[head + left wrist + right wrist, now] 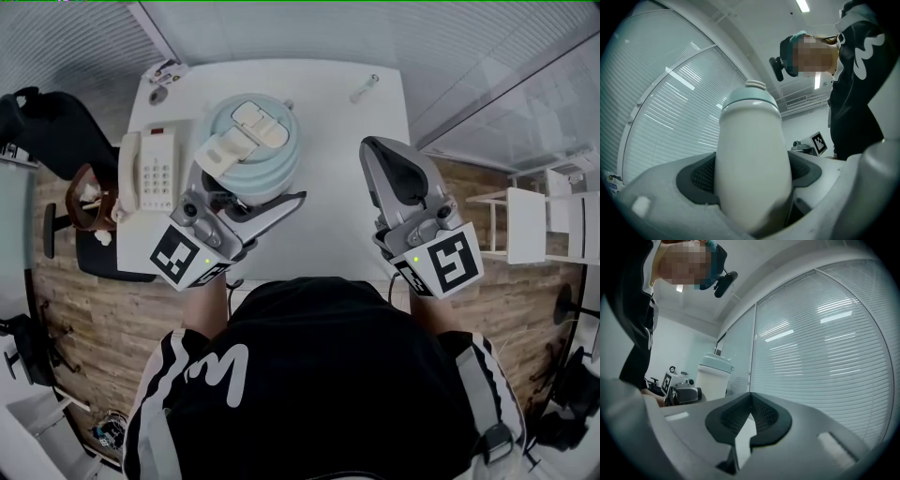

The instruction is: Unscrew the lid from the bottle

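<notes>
A white bottle (750,159) with a pale blue flip-top lid (253,141) stands upright over the left half of the white table (347,216). My left gripper (248,195) is shut on the bottle's body below the lid. In the left gripper view the body fills the gap between the dark pads (701,176), and the lid (750,101) sits on top. My right gripper (373,148) hovers to the right of the bottle, apart from it, shut and empty. In the right gripper view its jaws (751,397) meet at the tip, and the bottle (714,380) stands off to the left.
A white desk phone (150,169) lies left of the bottle. Small items (159,75) sit at the far left corner and a small object (364,89) at the far edge. A chair (89,202) stands left of the table, a white rack (539,220) to the right.
</notes>
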Tool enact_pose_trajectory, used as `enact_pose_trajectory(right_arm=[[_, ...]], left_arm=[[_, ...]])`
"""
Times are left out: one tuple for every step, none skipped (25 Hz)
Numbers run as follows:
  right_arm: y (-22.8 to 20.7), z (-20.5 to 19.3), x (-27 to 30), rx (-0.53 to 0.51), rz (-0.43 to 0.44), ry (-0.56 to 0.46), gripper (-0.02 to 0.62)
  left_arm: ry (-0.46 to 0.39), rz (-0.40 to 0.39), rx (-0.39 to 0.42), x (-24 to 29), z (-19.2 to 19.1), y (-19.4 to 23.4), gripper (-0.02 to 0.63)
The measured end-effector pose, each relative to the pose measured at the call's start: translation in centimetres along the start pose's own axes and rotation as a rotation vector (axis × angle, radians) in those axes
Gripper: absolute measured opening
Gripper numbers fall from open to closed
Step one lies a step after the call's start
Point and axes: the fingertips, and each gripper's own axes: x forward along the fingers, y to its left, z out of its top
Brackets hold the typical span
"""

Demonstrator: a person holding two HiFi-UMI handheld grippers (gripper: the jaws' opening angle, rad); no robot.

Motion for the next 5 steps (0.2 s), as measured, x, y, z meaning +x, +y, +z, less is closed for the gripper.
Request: enact_pose_trajectory(right_arm=[[0.18, -0.1, 0.22, 0.001, 0.003, 0.001, -0.006], [0.32, -0.2, 0.36, 0.001, 0.007, 0.002, -0.006], [0.39, -0.27, 0.42, 0.001, 0.01, 0.004, -0.006], [0.41, -0.32, 0.4, 0.0, 0.013, 0.005, -0.006], [0.41, -0.36, 0.37, -0.001, 0.016, 0.006, -0.006]], left_arm=[[0.001, 0.001, -0.002, -0.16, -0.11, 0.18, 0.44], [0.002, 0.003, -0.005, -0.26, -0.24, 0.3, 0.44], [0.004, 0.006, -0.007, -0.3, -0.38, 0.34, 0.44], [0.006, 0.009, -0.01, -0.29, -0.51, 0.35, 0.44], [0.008, 0.012, -0.012, -0.27, -0.64, 0.33, 0.44]])
